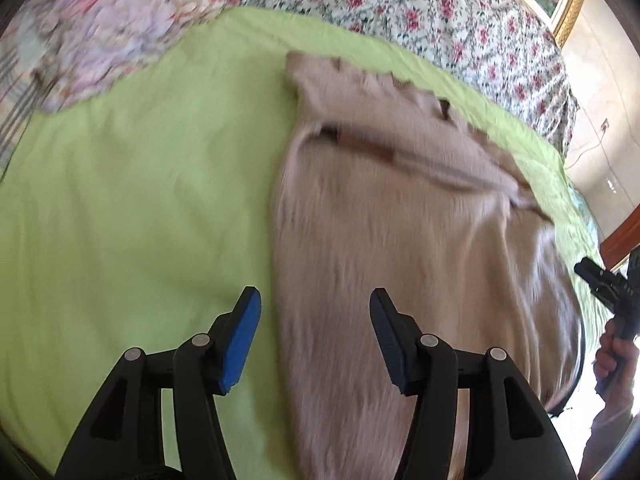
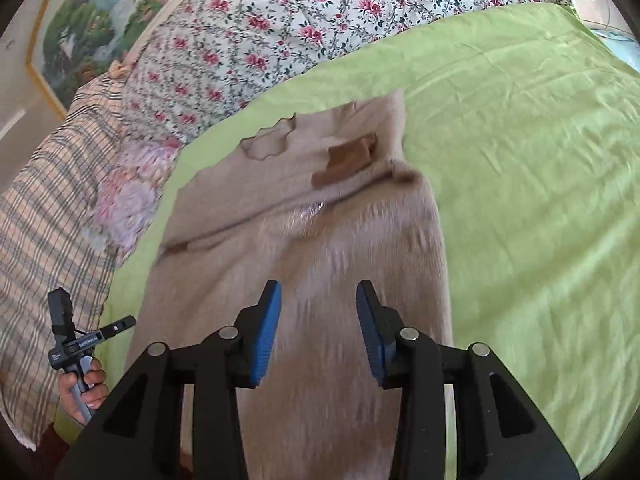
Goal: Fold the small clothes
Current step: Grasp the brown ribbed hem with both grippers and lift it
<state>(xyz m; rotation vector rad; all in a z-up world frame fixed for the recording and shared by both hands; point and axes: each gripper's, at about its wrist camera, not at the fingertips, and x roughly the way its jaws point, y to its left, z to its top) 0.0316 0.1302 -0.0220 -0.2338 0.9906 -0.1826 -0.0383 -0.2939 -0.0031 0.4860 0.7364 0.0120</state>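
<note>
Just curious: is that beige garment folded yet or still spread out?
Partly folded: the beige garment shows a fold ridge across its top, the rest lying flat.

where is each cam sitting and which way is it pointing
Left wrist: on the left gripper, looking forward over the beige fuzzy knit garment on the lime green sheet; the right gripper and its hand show at the right edge.
Right wrist: on the right gripper, above the same garment; the left hand shows lower left.
Shared: garment, sheet, floral quilt.
</note>
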